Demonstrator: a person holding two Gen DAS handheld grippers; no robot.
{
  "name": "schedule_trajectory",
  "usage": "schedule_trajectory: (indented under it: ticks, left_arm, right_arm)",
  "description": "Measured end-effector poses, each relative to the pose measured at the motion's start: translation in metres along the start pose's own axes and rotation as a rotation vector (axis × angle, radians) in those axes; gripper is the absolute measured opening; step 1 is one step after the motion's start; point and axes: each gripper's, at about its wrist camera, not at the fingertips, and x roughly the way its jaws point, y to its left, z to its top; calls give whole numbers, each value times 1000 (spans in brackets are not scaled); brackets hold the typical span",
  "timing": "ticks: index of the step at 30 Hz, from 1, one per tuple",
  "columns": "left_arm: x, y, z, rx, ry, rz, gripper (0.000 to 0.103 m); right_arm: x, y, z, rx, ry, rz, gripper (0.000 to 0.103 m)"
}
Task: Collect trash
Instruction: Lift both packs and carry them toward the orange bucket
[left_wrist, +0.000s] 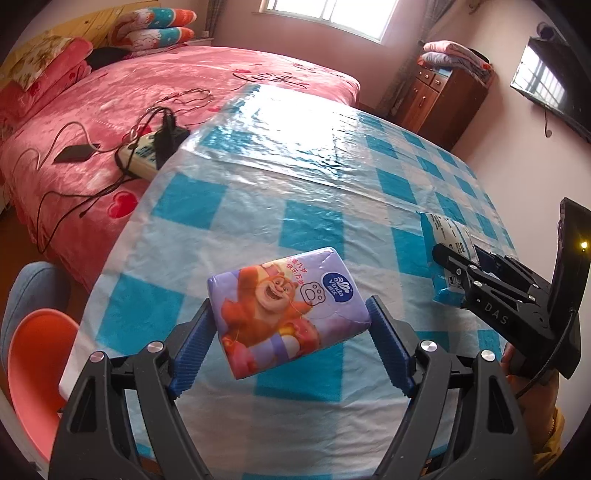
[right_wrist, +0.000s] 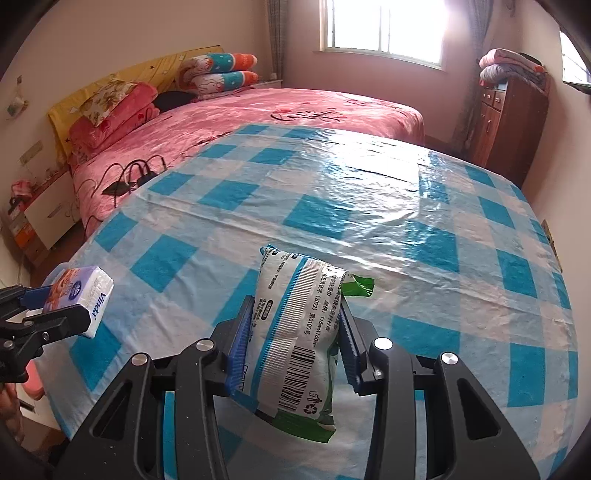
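Left wrist view: my left gripper (left_wrist: 291, 317) clamps the purple tissue pack (left_wrist: 286, 312) between its blue pads, lifted above the checked tablecloth (left_wrist: 229, 229). Right wrist view: my right gripper (right_wrist: 295, 332) squeezes the white-green wipes packet (right_wrist: 299, 339), also off the cloth. Pink bed (right_wrist: 258, 114) lies beyond.

Daylight is being let in through a barred window (right_wrist: 384, 29). A bed (right_wrist: 295, 110) is being covered by a pink spread, and folded blankets (right_wrist: 511, 66) are being kept on a brown wooden cabinet (right_wrist: 506, 122) beside pale pink walls (right_wrist: 92, 40).
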Motion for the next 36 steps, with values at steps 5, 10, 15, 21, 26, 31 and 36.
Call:
schedule_trajectory:
  ticks: [5,10,15,21,26,31,36]
  left_arm:
    - [-6,17,-5,-24,-4,-15,81]
    - [-13,37,-10,-50,-11,-29,81]
    - [-18,57,-17,-77,-14,-33,81]
    - [-25,82,-26,-117,-22,-36,81]
    - [-33,101,-33,-149,-34,-32,81]
    - [-42,126,-42,-190,-49,-16,81]
    - [-49,152,-51,-236,-60,8,81]
  right_arm:
    - [-2,16,1,-10,3,25,43]
    - [-2,38,0,-37,15,43,43]
    - [-3,62,-1,-68,23,62,43]
    - [-4,88,0,-96,35,92,43]
    - [-5,115,0,-138,42,112,43]
    - [-4,143,0,-179,47,160,43]
    - [-2,169,-1,-220,57,190,43]
